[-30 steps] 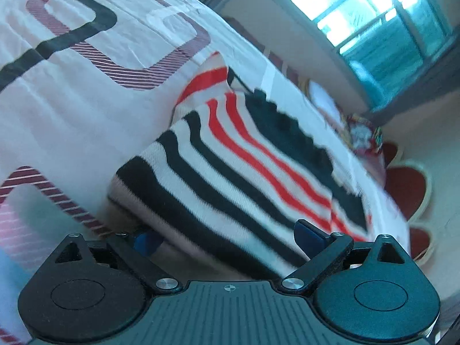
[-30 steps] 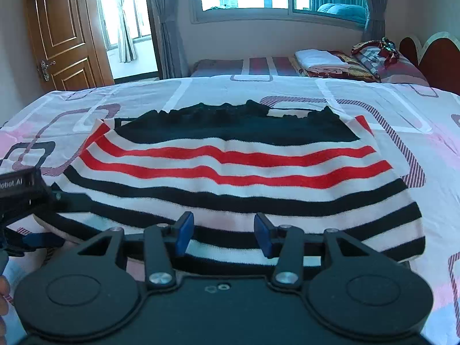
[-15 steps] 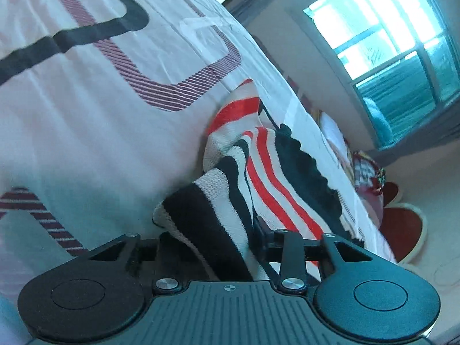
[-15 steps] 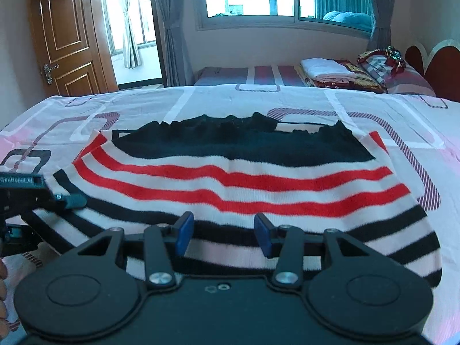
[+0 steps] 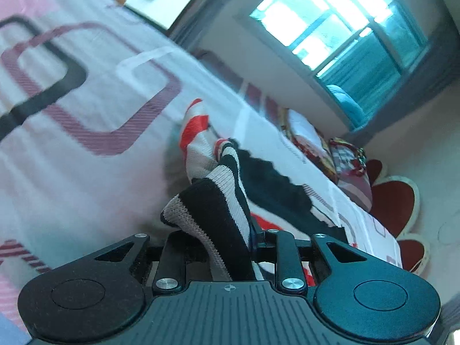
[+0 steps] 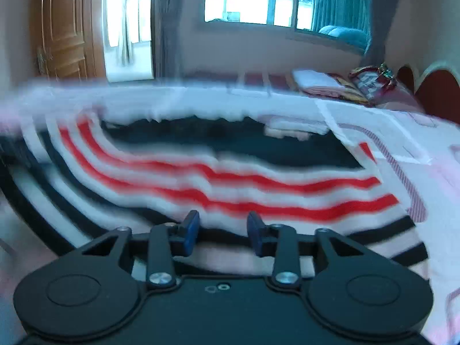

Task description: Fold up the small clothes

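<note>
First fold only starting on the striped sweater.
Left gripper jaws closing, pinching its hem corner; right gripper jaws closing, a gap showing between them; sweater mostly flat on the bed.

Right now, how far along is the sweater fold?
Barely begun. Done: nothing folded; the sweater lies mostly spread on the bed. In hand: left claw closing on its bunched hem corner; right claw closing over the hem, nothing pinched. Left: every fold.
</note>
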A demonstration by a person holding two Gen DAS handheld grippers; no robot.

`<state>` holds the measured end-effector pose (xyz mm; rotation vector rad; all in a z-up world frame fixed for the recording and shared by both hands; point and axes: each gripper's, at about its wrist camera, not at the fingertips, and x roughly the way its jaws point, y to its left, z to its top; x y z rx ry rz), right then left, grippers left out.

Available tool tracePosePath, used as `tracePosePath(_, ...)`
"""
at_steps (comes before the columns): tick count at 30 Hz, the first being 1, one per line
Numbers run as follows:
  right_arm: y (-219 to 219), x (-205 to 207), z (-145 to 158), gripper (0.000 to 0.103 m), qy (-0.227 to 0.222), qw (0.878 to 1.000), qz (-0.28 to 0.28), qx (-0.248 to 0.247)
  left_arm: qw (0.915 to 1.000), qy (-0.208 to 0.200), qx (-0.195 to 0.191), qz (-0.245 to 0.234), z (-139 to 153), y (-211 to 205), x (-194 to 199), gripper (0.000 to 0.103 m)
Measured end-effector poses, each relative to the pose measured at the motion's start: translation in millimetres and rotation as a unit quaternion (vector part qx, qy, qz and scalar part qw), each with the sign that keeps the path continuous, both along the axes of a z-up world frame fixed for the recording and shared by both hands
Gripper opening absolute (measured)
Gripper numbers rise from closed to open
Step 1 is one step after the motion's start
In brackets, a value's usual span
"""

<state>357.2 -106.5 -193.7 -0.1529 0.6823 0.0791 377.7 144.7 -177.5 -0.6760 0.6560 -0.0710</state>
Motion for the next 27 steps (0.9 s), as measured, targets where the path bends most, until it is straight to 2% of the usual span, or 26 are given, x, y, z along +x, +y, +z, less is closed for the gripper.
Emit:
tracePosePath(1, 4.2, -5.5, -3.8, 0.037, -0.017, 0.999, 0.014, -0.025, 0.9999, -0.008, 0.009, -0.01, 6.3, -6.0, 1.1, 0.024)
tracePosePath(2, 6.4, -5.6, -1.4, 0.037, -0.014, 0.999, 0.015, -0.032, 0.9994, -0.019, 0.015, -0.023, 13.2, -12.2, 2.3, 0.024)
tracePosePath(6, -13.8, -6.2, 10.7, 0.037, 0.004, 0.999, 0.004, 0.042, 0.9911, -0.072, 0.064, -0.091, 46.9, -54.1, 11.2, 0.024)
tracePosePath(10, -39.3, -23.0, 26.0, 0.038, -0.011, 0.995, -0.013, 0.097, 0.9748, -0.1, 0.083, -0.181, 63.7, -114.9, 31.4, 0.024)
tracePosePath(12, -57.6, -33.1, 37.7, 0.038, -0.025, 0.994, -0.026, 0.106, 0.9669, -0.094, 0.082, -0.223, 60.3, -146.0, 41.4, 0.024)
tracePosePath(15, -89.6, -43.5, 48.4, 0.039, -0.031, 0.991, -0.052, 0.12, 0.9531, -0.055, 0.077, -0.287, 38.9, -189.4, 49.1, 0.024)
tracePosePath(19, -127.5, -54.3, 43.5, 0.041, -0.019, 0.985, -0.091, 0.142, 0.9467, -0.019, 0.081, -0.311, 22.2, -201.2, 46.1, 0.024)
tracePosePath(22, -147.8, -61.8, 35.1, 0.042, -0.008, 0.977, -0.114, 0.18, 0.94, -0.028, 0.119, -0.319, 32.0, -199.3, 39.0, 0.025)
tracePosePath(23, -150.5, -63.2, 33.7, 0.042, -0.006, 0.975, -0.118, 0.189, 0.9393, -0.028, 0.125, -0.318, 35.8, -197.6, 36.2, 0.032)
tracePosePath(24, -152.4, -62.6, 33.5, 0.042, -0.005, 0.973, -0.118, 0.197, 0.9393, -0.029, 0.126, -0.318, 39.1, -198.6, 35.0, 0.052)
tracePosePath(25, -153.9, -61.1, 34.3, 0.043, -0.003, 0.973, -0.115, 0.202, 0.9418, -0.03, 0.119, -0.313, 44.9, -193.5, 30.3, 0.065)
tracePosePath(26, -153.8, -60.9, 35.1, 0.043, -0.002, 0.972, -0.111, 0.206, 0.9451, -0.038, 0.112, -0.305, 51.6, -186.8, 25.6, 0.082)
tracePosePath(27, -153.2, -61.4, 37.2, 0.046, -0.001, 0.971, -0.103, 0.215, 0.9482, -0.05, 0.109, -0.294, 57.9, -183.3, 23.1, 0.087)
